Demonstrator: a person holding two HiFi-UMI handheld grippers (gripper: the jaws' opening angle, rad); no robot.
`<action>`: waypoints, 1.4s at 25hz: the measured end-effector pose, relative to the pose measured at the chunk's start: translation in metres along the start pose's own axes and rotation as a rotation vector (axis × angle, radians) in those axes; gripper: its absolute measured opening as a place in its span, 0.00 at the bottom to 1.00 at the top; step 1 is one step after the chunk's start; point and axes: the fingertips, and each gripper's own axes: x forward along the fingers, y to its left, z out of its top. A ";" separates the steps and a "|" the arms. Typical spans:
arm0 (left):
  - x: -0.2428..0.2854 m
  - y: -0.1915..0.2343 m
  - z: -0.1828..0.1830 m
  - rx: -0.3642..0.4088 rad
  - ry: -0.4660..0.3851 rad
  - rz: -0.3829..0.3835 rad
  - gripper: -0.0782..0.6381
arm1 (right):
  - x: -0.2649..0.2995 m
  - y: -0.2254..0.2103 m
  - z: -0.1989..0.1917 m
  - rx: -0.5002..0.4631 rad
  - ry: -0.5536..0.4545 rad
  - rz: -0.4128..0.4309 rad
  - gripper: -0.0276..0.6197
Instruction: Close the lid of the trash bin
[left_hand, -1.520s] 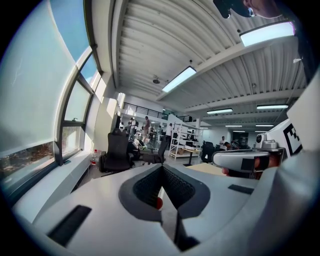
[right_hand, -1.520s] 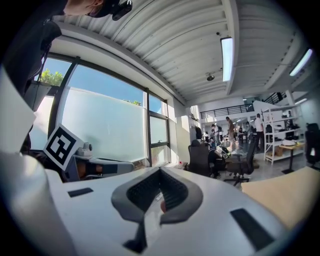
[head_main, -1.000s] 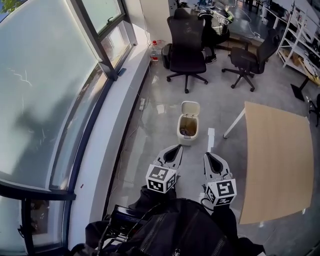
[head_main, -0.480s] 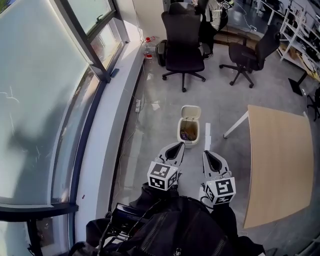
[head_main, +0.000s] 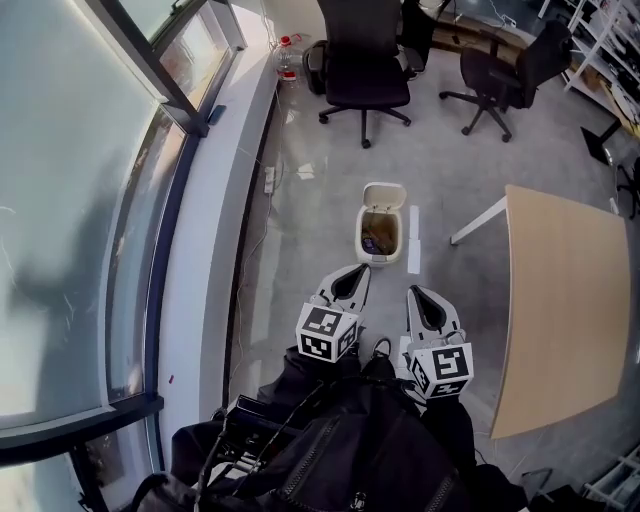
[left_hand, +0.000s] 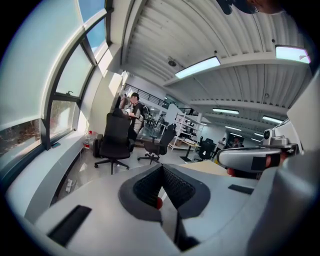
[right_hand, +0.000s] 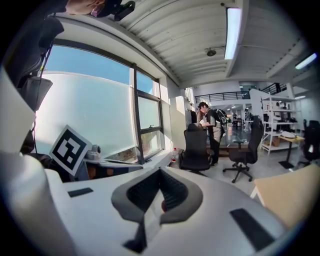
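The glazed window wall (head_main: 70, 200) fills my whole left side, and the grey floor (head_main: 450, 150) runs out ahead beside it. The pale wooden bench (head_main: 565, 300) lies along my right. Far ahead stand a black office chair (head_main: 362, 60) and a second chair (head_main: 510, 70) to its right.

The trash bin (head_main: 381, 232) sits on the floor between the window side and the bench, well short of the chairs and just ahead of both sets of jaws. It is apart from them, and I can see something dark inside it.

My left gripper (head_main: 352, 276) and right gripper (head_main: 418, 298) are side by side, both pointing towards the bin. Each has its jaws pressed together with nothing between them.

The bin's lid (head_main: 384, 194) stands raised on its far edge. A white strip (head_main: 414, 238) lies on the floor just right of the bin.
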 end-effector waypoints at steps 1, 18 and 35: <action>0.006 0.000 -0.004 -0.005 0.013 0.002 0.11 | 0.002 -0.005 -0.005 0.015 0.014 0.001 0.05; 0.051 0.061 -0.065 -0.132 0.138 0.187 0.11 | 0.093 -0.029 -0.080 0.056 0.252 0.167 0.05; 0.064 0.111 -0.227 -0.282 0.351 0.280 0.11 | 0.161 -0.048 -0.237 0.128 0.463 0.262 0.05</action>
